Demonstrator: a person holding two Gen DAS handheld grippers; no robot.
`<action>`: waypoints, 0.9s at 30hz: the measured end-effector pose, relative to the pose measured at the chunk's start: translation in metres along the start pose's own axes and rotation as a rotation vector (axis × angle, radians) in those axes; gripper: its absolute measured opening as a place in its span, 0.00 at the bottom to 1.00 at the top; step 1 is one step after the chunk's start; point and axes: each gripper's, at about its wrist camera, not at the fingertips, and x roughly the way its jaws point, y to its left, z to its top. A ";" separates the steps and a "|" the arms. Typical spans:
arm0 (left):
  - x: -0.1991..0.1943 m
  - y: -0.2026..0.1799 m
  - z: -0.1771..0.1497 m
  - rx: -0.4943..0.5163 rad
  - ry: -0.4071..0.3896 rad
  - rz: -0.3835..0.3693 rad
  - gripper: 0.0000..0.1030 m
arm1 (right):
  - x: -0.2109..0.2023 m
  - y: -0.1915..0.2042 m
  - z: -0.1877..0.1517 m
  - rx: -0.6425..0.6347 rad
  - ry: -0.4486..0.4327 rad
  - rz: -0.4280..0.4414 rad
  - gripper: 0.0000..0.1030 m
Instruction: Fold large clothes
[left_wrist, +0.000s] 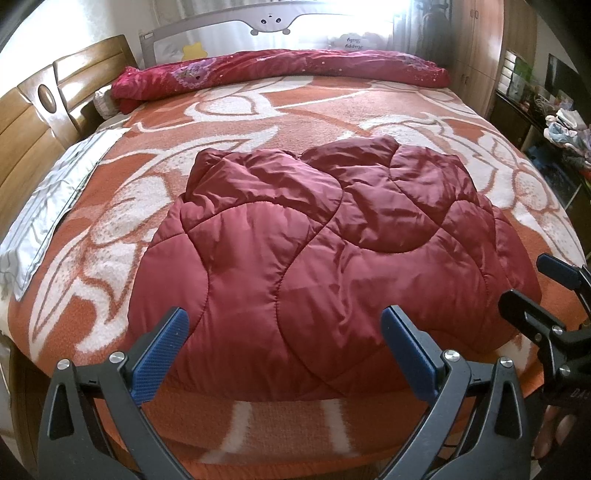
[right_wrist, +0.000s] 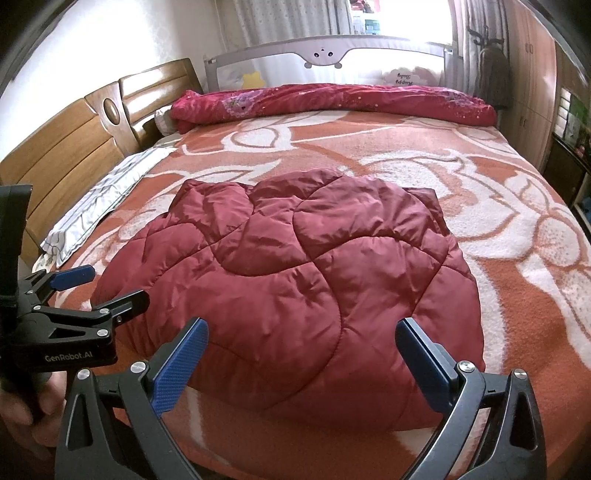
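Quilted coat (left_wrist: 325, 258), dark red, folded, lying near the front edge of the bed (left_wrist: 332, 122). Left tool (left_wrist: 284, 354) and right tool (right_wrist: 301, 363): spread wide, holding nothing. Wooden headboard (right_wrist: 74, 147) left; rolled red quilt (right_wrist: 332, 101) far side.

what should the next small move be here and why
Probably nothing more than a tidy-up press: the quilted red jacket already lies as a folded bundle on the blanket, and both the left gripper and right gripper are open, empty, short of its near edge.
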 end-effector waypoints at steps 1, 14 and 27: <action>0.000 0.000 0.000 0.000 -0.001 -0.001 1.00 | 0.001 0.000 0.000 0.000 0.000 -0.001 0.99; -0.001 0.000 0.001 0.003 -0.009 0.002 1.00 | 0.001 -0.001 0.000 0.000 0.001 0.000 0.99; 0.002 0.002 0.000 -0.002 -0.004 0.001 1.00 | 0.001 -0.001 0.000 0.000 0.002 0.000 0.99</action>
